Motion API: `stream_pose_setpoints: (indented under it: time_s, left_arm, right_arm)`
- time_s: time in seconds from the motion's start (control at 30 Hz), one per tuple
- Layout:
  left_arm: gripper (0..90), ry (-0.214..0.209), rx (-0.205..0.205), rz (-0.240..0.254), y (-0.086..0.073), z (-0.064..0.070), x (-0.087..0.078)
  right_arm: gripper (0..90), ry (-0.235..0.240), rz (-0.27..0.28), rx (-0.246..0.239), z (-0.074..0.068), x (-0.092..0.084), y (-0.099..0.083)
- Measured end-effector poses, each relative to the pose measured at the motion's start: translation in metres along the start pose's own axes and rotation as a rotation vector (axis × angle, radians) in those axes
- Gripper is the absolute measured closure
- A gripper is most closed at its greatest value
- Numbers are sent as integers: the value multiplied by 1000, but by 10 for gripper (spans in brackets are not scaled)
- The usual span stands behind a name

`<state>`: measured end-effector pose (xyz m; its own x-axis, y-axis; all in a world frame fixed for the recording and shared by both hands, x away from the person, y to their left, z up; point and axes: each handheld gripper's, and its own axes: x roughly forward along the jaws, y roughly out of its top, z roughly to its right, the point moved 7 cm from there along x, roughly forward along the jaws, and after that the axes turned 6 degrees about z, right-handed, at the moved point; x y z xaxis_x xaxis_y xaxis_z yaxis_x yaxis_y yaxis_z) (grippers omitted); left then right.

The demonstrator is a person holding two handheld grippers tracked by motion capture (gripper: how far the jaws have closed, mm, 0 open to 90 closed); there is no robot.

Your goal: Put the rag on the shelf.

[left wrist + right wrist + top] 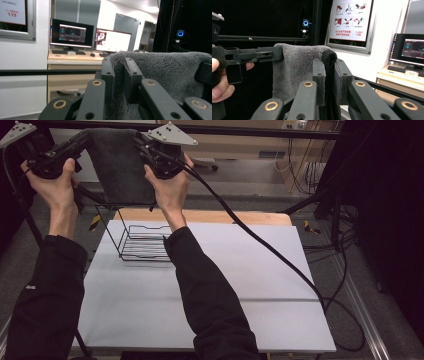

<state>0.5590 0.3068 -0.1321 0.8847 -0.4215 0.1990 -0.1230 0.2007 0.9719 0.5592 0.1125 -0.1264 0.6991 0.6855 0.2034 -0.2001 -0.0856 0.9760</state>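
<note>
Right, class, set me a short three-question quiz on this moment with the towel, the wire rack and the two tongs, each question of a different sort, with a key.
1. True or false: the grey towel lies flat on the white table.
2. Multiple choice: where is the black wire rack? A) held in the air; B) standing on the table below the towel; C) on the floor.
3. Fill the gap: the left tongs and the right tongs each grip the towel near its ____ edge.

Key: 1 false, it hangs in the air between the tongs; 2 B; 3 top.
</note>
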Motion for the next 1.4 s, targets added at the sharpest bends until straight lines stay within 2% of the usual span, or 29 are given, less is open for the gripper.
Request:
stream_pose_setpoints:
  time_s: [0.4, 0.47, 0.93, 1.27, 1.4]
  left_arm:
    - [800, -29, 28, -45, -20, 1, -11]
    - [801, -30, 33, -54, -24, 1, -13]
    - [800, -58, 50, -123, -51, 0, -33]
    - [800, -91, 73, -153, -65, 3, -44]
    - [800, -100, 63, -155, -67, 1, -49]
  right_arm:
    - [816, 17, -46, 42, 2, -8, -23]
    - [816, 18, -55, 34, 1, -9, -27]
    - [816, 42, -118, 67, -2, -18, -58]
    - [815, 64, -150, 65, -6, -29, -71]
    - [815, 89, -152, 52, -12, -34, -71]
